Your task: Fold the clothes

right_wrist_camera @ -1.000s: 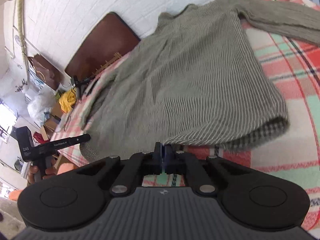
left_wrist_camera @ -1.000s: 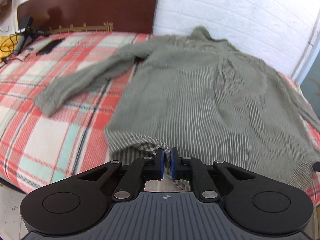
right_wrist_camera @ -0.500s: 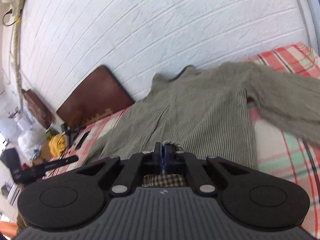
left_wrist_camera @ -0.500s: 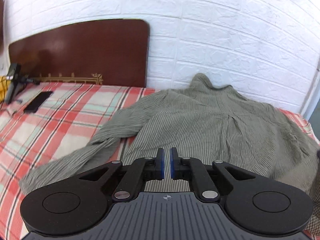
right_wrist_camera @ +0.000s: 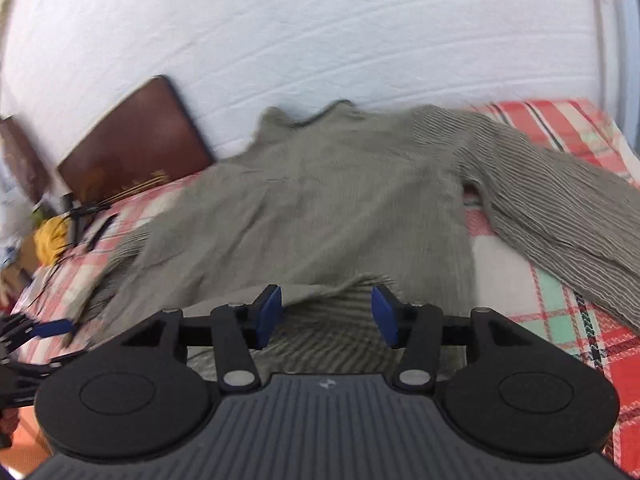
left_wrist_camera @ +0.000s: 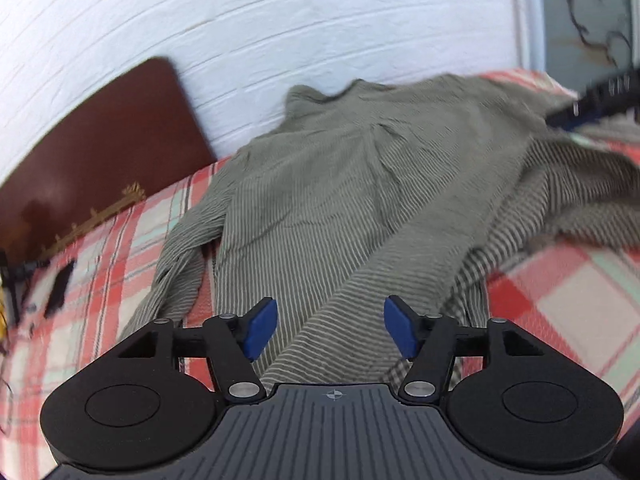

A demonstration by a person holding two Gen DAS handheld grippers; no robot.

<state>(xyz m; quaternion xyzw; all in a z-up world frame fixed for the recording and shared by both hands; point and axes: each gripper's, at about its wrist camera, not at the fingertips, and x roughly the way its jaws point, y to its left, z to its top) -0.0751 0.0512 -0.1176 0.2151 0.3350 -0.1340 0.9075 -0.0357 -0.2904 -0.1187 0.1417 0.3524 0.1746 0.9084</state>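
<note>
A grey-green striped shirt (left_wrist_camera: 360, 184) lies spread on the plaid bed, collar toward the white wall, back side up. Its lower hem (left_wrist_camera: 360, 312) is folded up over the body and shows a checked inner lining. My left gripper (left_wrist_camera: 328, 330) is open just above the folded hem, with nothing between its blue pads. In the right wrist view the same shirt (right_wrist_camera: 340, 208) fills the middle, one sleeve (right_wrist_camera: 560, 224) stretched out to the right. My right gripper (right_wrist_camera: 326, 316) is open over the turned-up hem (right_wrist_camera: 332, 320), holding nothing. The views are blurred by motion.
The red, white and mint plaid bedspread (left_wrist_camera: 560, 312) covers the bed. A dark brown headboard (left_wrist_camera: 100, 136) stands at the left against the white brick wall (left_wrist_camera: 320, 20). A phone (left_wrist_camera: 60, 288) lies on the bed at left. Cables and a yellow item (right_wrist_camera: 50, 236) lie at the bed's far-left corner.
Both grippers were shut on the shirt's hem and carried it up toward the collar. Now both have opened and let the hem drop onto the shirt's body.
</note>
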